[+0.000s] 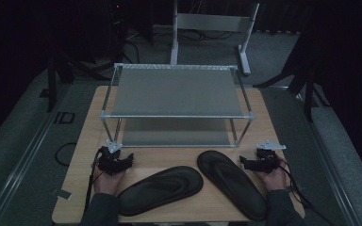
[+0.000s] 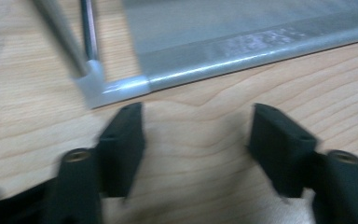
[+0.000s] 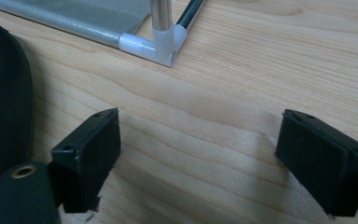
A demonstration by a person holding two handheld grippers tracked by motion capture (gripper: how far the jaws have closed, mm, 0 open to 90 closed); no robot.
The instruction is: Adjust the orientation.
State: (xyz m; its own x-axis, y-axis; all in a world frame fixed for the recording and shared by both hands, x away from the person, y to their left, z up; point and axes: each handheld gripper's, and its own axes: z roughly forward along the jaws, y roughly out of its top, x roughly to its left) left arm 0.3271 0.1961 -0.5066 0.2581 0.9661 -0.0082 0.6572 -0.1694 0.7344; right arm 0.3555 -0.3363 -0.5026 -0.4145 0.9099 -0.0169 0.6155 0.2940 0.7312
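Two black flip-flops lie on the wooden table in the high view, one [image 1: 162, 188] angled at front centre, the other [image 1: 231, 182] to its right. Behind them stands a two-tier metal rack [image 1: 176, 89]. My left gripper [image 1: 121, 162] rests on the table left of the flip-flops, near the rack's front left foot [image 2: 116, 88]; its jaws stand apart over bare wood [image 2: 198, 135]. My right gripper [image 1: 247, 163] sits right of the flip-flops, open with nothing between its jaws [image 3: 198, 140]. The edge of a flip-flop [image 3: 2, 107] shows at the left of the right gripper view, beside the rack's corner joint [image 3: 165, 44].
The table's front edge [image 1: 169, 220] runs just below the flip-flops. A white chair frame [image 1: 212, 28] stands on the floor behind the table. Cables trail from both grippers off the table. The surroundings are dark.
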